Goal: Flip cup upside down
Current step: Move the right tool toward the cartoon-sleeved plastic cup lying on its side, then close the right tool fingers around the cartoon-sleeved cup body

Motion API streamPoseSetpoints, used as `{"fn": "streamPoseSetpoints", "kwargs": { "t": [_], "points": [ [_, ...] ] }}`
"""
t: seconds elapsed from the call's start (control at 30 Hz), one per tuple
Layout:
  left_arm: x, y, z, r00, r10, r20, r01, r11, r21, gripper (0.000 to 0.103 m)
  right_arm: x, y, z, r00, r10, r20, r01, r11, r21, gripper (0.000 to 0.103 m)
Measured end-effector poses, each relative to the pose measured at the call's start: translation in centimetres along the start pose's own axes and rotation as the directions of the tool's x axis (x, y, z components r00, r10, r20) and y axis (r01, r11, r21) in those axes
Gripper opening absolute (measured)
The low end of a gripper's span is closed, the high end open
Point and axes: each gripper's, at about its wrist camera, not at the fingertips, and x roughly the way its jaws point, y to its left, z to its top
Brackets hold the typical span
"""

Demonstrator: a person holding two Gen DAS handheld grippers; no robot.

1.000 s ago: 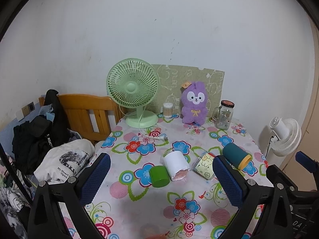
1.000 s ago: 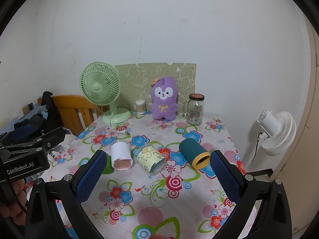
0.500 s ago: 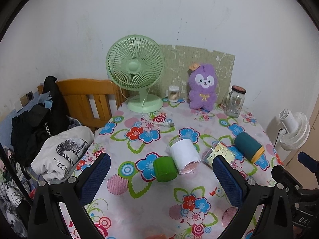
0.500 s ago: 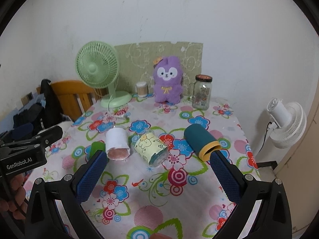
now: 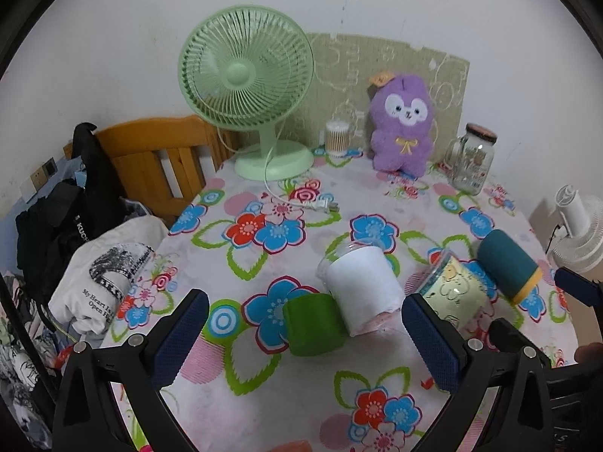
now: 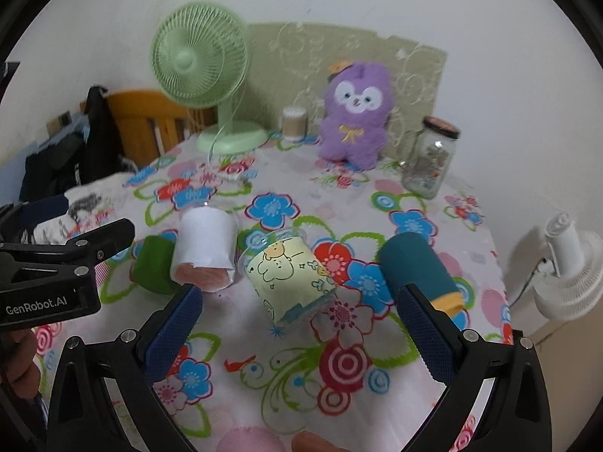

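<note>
With both the left gripper and right gripper spread wide and empty, close squarely across the yellow cartoon-printed plastic cup lying sideways mid-tablecloth, gripping mid-body to avoid rolling.

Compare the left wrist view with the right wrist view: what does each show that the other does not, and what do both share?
Only the left wrist view shows the fan's plug clearly and the printed white shirt beside the table.

Only the right wrist view shows the left gripper's black body, labelled GenRobot.AI, at its left edge, and the right gripper, open.

Both show four cups lying on their sides: green cup, white cup, yellow cup, teal cup. Both show the green fan, purple plush toy and glass jar.
</note>
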Motion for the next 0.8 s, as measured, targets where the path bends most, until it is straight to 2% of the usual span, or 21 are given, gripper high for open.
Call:
{"fn": "streamPoseSetpoints", "kwargs": {
  "t": [0.27,0.6,0.8],
  "points": [
    [2.7,-0.6,0.3,0.999,0.013,-0.036,-0.013,1.0,0.007,0.103,3.5,1.2,0.8,0.997,0.054,-0.047,-0.059,0.99,-0.125,0.103],
    [4.7,-0.8,0.3,0.997,0.032,-0.072,-0.032,0.999,0.006,0.103,6.7,1.0,0.9,0.985,0.127,-0.113,-0.141,0.982,-0.128,0.103],
    [5.3,-0.6,0.1,0.996,0.036,-0.087,-0.036,0.999,0.002,0.103,7.6,1.2,1.0,0.983,0.138,-0.125,-0.155,0.978,-0.137,0.103]
  ]
}}
